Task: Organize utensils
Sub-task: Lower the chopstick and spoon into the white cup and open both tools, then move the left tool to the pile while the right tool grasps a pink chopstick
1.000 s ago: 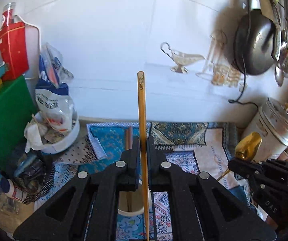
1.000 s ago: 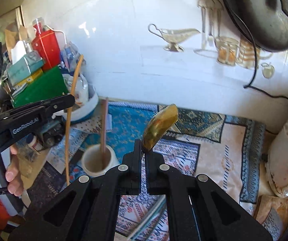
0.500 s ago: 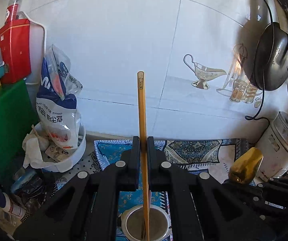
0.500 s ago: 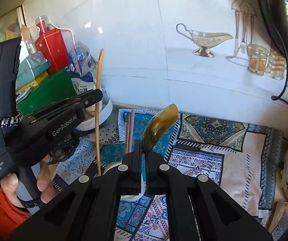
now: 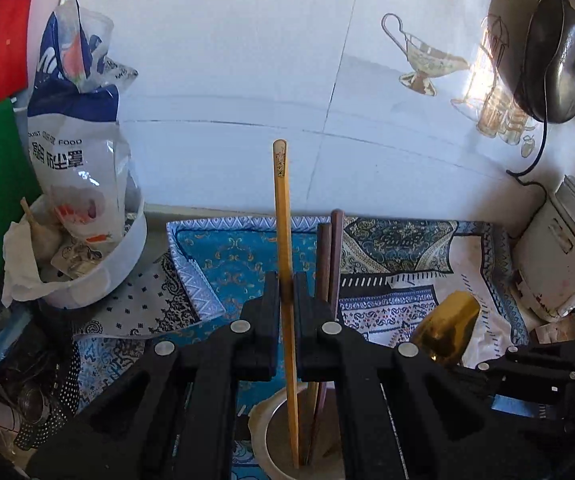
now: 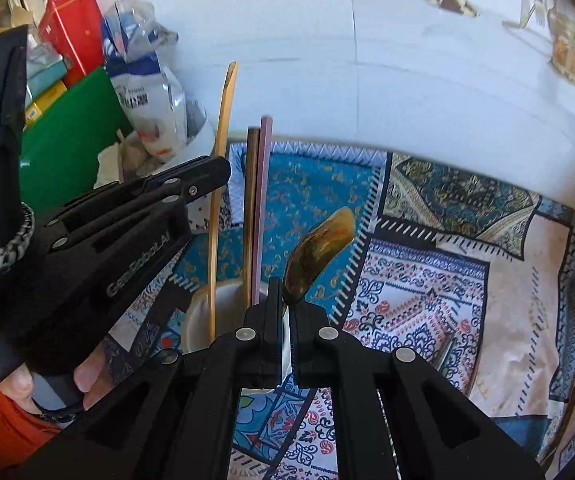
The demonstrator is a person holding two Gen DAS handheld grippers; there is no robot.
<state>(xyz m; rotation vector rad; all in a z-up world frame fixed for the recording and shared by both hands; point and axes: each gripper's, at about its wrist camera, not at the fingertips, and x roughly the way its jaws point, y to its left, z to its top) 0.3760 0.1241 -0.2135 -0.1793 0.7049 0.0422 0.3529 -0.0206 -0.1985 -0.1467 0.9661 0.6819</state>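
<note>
Chopstick (image 5: 285, 240), pale wood, stands upright with its tip down inside the cup (image 5: 265, 432), clenched by the left gripper (image 5: 286, 300). Two dark chopsticks (image 5: 329, 256) already stand there. Right gripper (image 6: 284, 312) pinches a golden spoon (image 6: 319, 252) just beside the cup, not yet placed; both items await release.

2 wrist cams, both close over the counter

Each looks forward along its fingers toward the tiled wall (image 5: 247, 80); both share the white cup (image 6: 199, 320) and patterned cloth (image 5: 399, 240).
</note>
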